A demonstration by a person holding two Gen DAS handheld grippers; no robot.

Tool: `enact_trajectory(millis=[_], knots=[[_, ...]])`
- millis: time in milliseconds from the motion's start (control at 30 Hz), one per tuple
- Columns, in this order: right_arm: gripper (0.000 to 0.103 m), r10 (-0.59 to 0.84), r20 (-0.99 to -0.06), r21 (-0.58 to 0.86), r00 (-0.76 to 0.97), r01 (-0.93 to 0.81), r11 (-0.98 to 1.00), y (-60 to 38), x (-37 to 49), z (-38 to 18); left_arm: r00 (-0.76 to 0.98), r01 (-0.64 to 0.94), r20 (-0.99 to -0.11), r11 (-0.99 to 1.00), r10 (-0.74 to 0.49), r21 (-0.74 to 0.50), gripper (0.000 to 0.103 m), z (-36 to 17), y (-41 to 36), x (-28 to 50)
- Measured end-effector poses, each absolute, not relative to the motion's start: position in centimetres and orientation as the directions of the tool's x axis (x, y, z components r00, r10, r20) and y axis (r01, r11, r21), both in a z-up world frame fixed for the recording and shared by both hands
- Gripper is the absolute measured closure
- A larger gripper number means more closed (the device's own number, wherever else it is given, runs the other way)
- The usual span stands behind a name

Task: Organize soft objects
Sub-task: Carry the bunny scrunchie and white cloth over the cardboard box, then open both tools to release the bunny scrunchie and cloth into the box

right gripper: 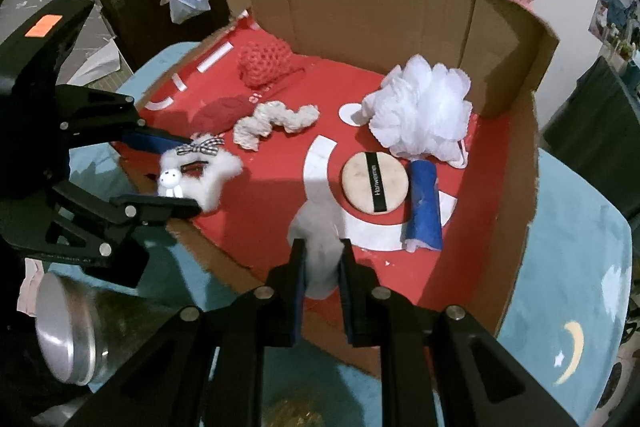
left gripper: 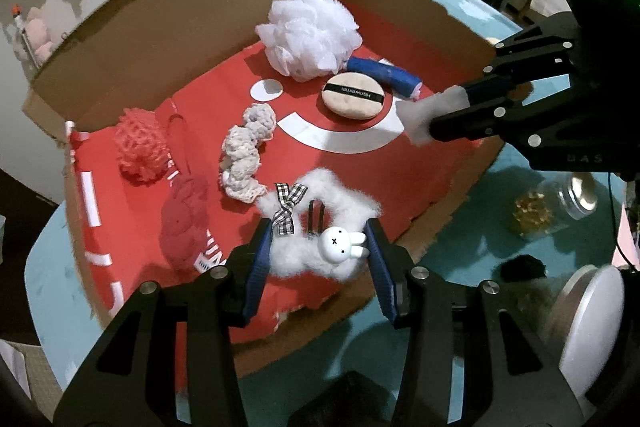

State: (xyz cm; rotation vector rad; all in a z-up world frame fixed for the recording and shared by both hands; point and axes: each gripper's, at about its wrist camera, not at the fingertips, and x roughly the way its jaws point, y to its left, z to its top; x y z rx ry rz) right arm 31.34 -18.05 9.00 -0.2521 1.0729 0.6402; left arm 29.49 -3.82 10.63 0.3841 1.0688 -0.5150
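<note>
The left gripper (left gripper: 320, 247) grasps a fluffy white hair clip (left gripper: 320, 223) between its fingers, over the near edge of the cardboard box (left gripper: 168, 27). The right gripper (right gripper: 322, 259) is clenched on a white foam piece (right gripper: 320, 239), with the powder puff (right gripper: 375, 183) just beyond its fingers. Judged best practice: lower each item onto bare red lining (right gripper: 260, 227) beyond the fingertips before letting go, clear of items already placed.

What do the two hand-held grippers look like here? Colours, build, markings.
Both look alike: matte black bodies with triangular cut-outs and silver round pivot bolts on the linkages. The left hand-held gripper has blue ribbed pads on its fingers; the right hand-held gripper shows blue pads too. Each carries an orange-red sticker on its top housing, seen from the other camera. Faint lettering on the right gripper's body is unreadable. No hands or sleeves show.
</note>
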Motion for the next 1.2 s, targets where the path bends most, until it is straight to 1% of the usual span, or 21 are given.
enact_trajectory(millis=[133,467,967,1000,1100,1167,1200], knots=[[0.086,0.35,-0.888,0.112,0.298,-0.598,0.794,-17.6,32.4,7.8,0.345,0.578,-0.912,0.816,-0.221,0.021,0.059,9.3,-4.1,30.9],[0.086,0.321,-0.908,0.11,0.27,-0.586,0.803,-17.6,33.5,5.8,0.296,0.561,-0.931,0.827,-0.211,-0.009,0.059,7.1,-4.4,33.2],[0.083,0.293,-0.916,0.088,0.273,-0.575,0.813,-17.6,33.6,5.3,0.277,0.547,-0.943,0.837,-0.186,-0.004,0.057,6.3,-4.4,33.6],[0.083,0.29,-0.917,0.085,0.274,-0.575,0.814,-17.6,33.6,5.3,0.276,0.546,-0.943,0.838,-0.184,-0.004,0.057,6.3,-4.5,33.7],[0.076,0.281,-0.92,0.078,0.274,-0.574,0.815,-17.6,33.6,5.2,0.268,0.543,-0.947,0.84,-0.177,-0.003,0.053,6.0,-4.8,33.9],[0.074,0.28,-0.921,0.077,0.273,-0.575,0.815,-17.6,33.6,5.2,0.266,0.539,-0.948,0.842,-0.172,-0.002,0.051,5.9,-4.9,34.0],[0.072,0.276,-0.922,0.075,0.272,-0.574,0.815,-17.5,33.6,5.1,0.267,0.538,-0.948,0.843,-0.172,-0.002,0.046,5.9,-4.9,34.0]])
